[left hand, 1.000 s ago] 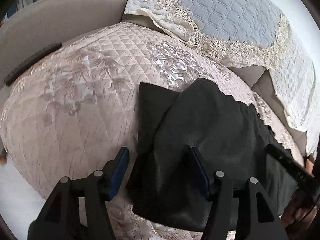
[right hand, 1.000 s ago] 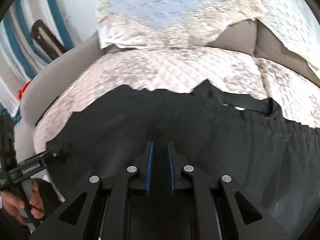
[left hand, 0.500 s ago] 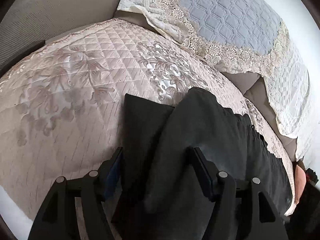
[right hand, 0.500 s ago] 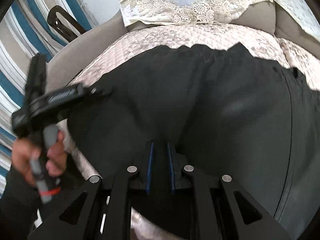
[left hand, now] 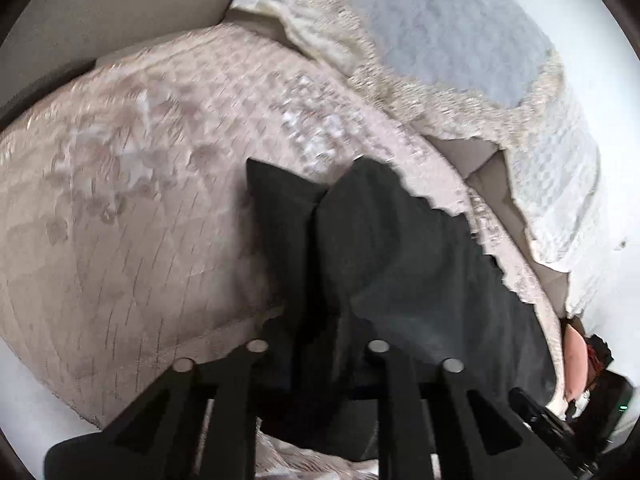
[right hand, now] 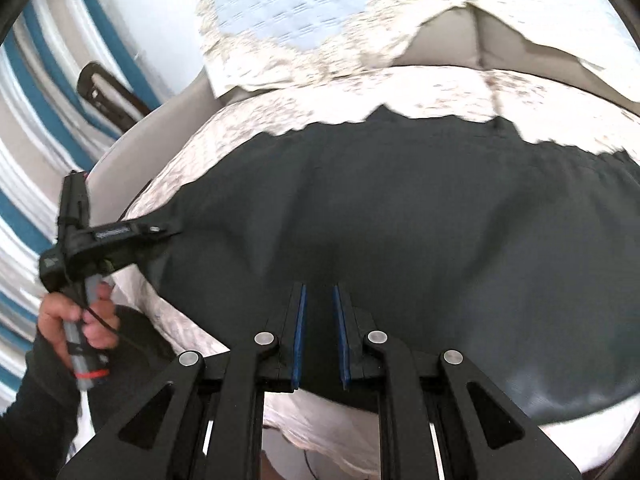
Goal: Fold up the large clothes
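Garment: black garment (right hand: 420, 216) is lying spread across the seat of a sofa, covering most of the quilted cover in the right wrist view; plain dark cloth, matte, no print visible.
Garment shape: far edge is running jagged against the pale cover; soft creases are fanning out from the right grip point; in the left wrist view a flap (left hand: 280, 216) is sticking up at the left side, with a thicker fold (left hand: 400, 248) overlapping it.
Garment near edge: is hanging just past the front of the seat under the right fingers.
Sofa cover: pinkish-beige quilted cover (left hand: 132, 208) with a floral pattern is lying under the garment; blurred in both views.
Backrest: blue-grey quilted throw (left hand: 440, 40) with lace trim is draping over the back cushions, apart from the garment.
Left gripper: left gripper (left hand: 316, 344) has just been closing; its fingers are now clenching the dark cloth at the garment's left end; tips are hidden in the fabric in its own view; the right wrist view is showing it (right hand: 160, 230) biting the corner.
Left hand: hand (right hand: 80, 320) is wrapping the grey handle, dark sleeve below.
Right gripper: right gripper (right hand: 320, 320) is pinching the near edge; blue pads (right hand: 298, 336) are sitting nearly together with cloth between them.
Background: blue and white striped fabric (right hand: 24, 152) is showing at the left, blurred.
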### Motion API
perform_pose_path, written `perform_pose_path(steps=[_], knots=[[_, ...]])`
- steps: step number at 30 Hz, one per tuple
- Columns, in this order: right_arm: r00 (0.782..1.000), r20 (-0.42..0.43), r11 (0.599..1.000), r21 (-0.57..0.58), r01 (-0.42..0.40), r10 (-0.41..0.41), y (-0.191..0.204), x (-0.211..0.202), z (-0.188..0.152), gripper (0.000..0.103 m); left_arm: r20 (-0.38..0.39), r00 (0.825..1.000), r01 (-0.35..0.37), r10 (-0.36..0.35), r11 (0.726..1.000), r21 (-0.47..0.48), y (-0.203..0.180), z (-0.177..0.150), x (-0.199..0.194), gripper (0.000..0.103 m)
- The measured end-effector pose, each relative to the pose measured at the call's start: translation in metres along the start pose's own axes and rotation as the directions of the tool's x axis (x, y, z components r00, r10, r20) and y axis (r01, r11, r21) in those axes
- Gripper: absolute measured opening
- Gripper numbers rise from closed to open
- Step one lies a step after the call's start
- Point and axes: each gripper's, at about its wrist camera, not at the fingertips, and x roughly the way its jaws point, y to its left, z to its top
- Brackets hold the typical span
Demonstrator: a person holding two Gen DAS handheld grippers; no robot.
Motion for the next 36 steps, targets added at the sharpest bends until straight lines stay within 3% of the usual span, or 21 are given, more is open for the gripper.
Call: perform_pose_path(steps=[5,9,13,17,21,25,27,31,33,35,36], knots=[[0.998,0.019,0.995,0.084,0.053,-0.055,-0.035,-0.024,-0.014,0.014,0.053,0.995,0.079,-0.086,0.99,0.117,-0.046,0.005,-0.036,0.011],[0.996,0.035,0.987,0.141,0.077,-0.083,-0.057,-0.041,-0.023,0.014,0.067,0.982,0.158,-0.176,0.963,0.219,-0.099,0.006,-0.054,0.01],[0.992,0.068,0.98,0.177,0.09,-0.103,-0.071,-0.057,-0.025,0.014,0.034,0.965,0.238,-0.261,0.921,0.309,-0.156,0.004,-0.053,0.01],[0.987,0.098,0.974,0.204,0.101,-0.123,-0.087,-0.073,-0.028,0.014,-0.057,0.949,0.307,-0.309,0.871,0.384,-0.212,-0.012,-0.025,0.01],[0.984,0.109,0.964,0.241,0.112,-0.141,-0.105,-0.084,-0.034,0.014,-0.192,0.938,0.345,-0.289,0.832,0.434,-0.248,-0.048,0.027,0.01],[0.984,0.099,0.953,0.279,0.118,-0.151,-0.12,-0.088,-0.041,0.014,-0.318,0.92,0.359,-0.228,0.816,0.453,-0.256,-0.084,0.077,0.011],[0.985,0.093,0.949,0.296,0.113,-0.146,-0.125,-0.088,-0.044,0.014,-0.332,0.918,0.358,-0.218,0.817,0.452,-0.255,-0.09,0.085,0.013],[0.988,0.104,0.945,0.318,0.077,-0.115,-0.131,-0.091,-0.043,0.015,-0.355,0.902,0.399,-0.245,0.785,0.474,-0.262,-0.093,0.064,0.027],[0.989,0.123,0.941,0.336,0.039,-0.085,-0.135,-0.092,-0.038,0.023,-0.362,0.893,0.426,-0.269,0.765,0.483,-0.264,-0.092,0.045,0.032],[0.988,0.149,0.936,0.352,-0.012,-0.044,-0.136,-0.095,-0.03,0.047,-0.351,0.881,0.46,-0.317,0.746,0.481,-0.265,-0.088,0.02,0.033],[0.987,0.158,0.933,0.357,-0.036,-0.023,-0.137,-0.095,-0.026,0.05,-0.331,0.879,0.469,-0.343,0.743,0.477,-0.261,-0.084,0.006,0.034]])
